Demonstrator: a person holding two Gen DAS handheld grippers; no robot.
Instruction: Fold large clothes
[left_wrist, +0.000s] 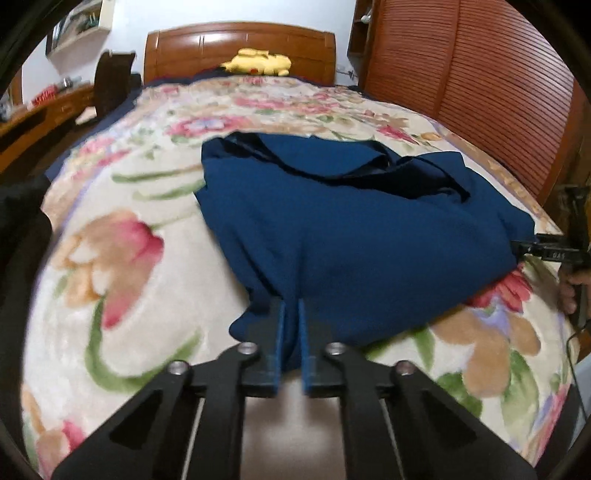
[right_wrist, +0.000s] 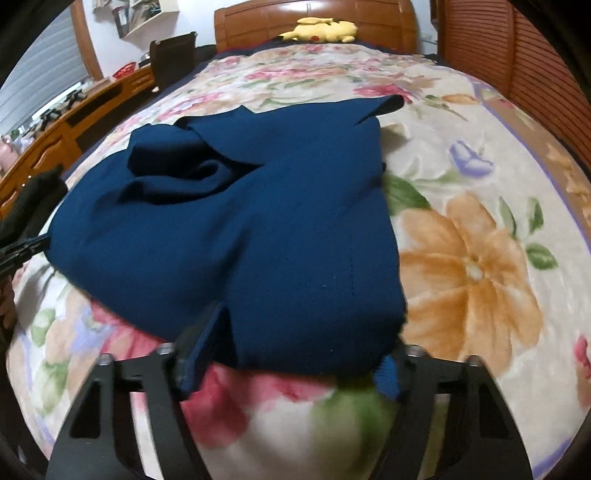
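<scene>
- Dark blue woven cloth garment (left_wrist: 354, 236), large and loosely bunched, lies on the floral fleece blanket (left_wrist: 122, 280) of the bed, straight ahead of both grippers.
- Left gripper (left_wrist: 291, 314): its jaws are nearly closed with only a narrow slit between them, and the garment's near hem seems pinched in it, though blur leaves that uncertain.
- Right gripper (right_wrist: 295, 339): its jaws are spread wide, the near edge of the cloth draped between and over them; nothing is clamped.
- Handling, as a judgement: the fabric looks soft, limp and fairly light, likely to sag and crease rather than hold a line, and to drag on the fleece.
- Best hold is probably at the hem corners nearest each gripper, well apart, so the cloth can be tensioned flat.
- Beyond the garment, the far end is rumpled into folds.
</scene>
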